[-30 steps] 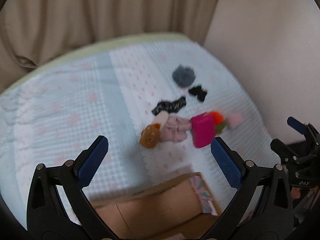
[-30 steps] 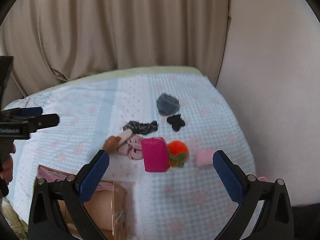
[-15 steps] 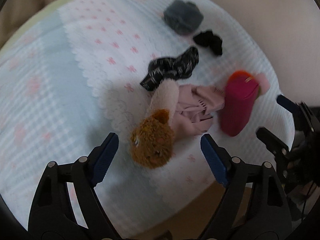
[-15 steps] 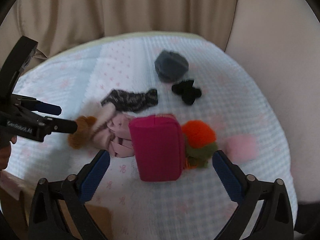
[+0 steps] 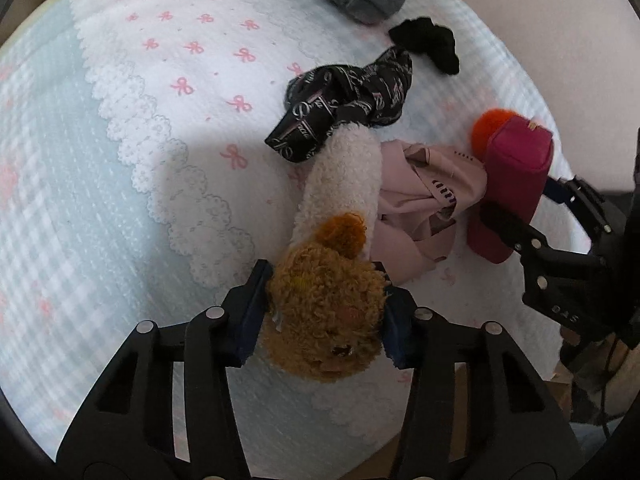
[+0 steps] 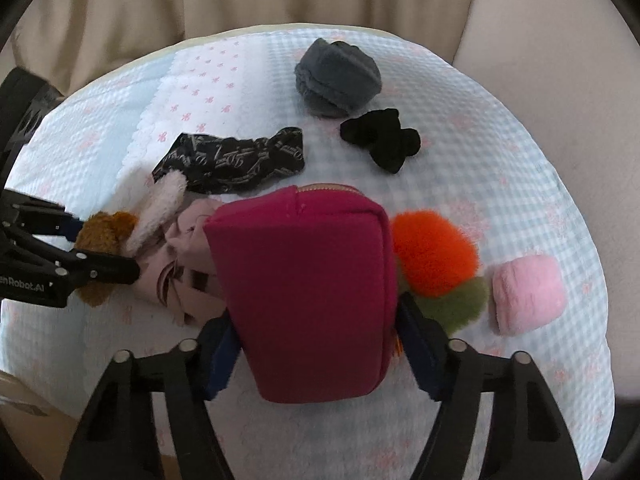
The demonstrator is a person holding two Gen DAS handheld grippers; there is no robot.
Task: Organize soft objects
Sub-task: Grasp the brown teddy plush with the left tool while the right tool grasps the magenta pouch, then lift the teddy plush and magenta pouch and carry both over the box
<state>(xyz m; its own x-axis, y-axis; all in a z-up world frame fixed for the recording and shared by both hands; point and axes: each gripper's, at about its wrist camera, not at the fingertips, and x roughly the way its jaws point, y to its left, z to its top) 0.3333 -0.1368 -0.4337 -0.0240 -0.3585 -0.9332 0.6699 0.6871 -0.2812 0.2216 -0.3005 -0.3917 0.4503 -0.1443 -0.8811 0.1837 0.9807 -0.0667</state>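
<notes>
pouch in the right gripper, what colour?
Magenta pouch; clearest in the right wrist view.

a home, most likely a bedroom. the work surface is a bed covered by a quilted blanket (image 5: 132, 184) in pale blue and white with pink bows and a scalloped lace-like band. beige curtains (image 6: 224, 0) hang in folds behind it, next to a plain cream wall (image 6: 560, 32). household soft things lie scattered on the blanket: a plush toy (image 5: 332, 276), a patterned black scarf (image 6: 236, 160), rolled socks (image 6: 380, 138).
</notes>
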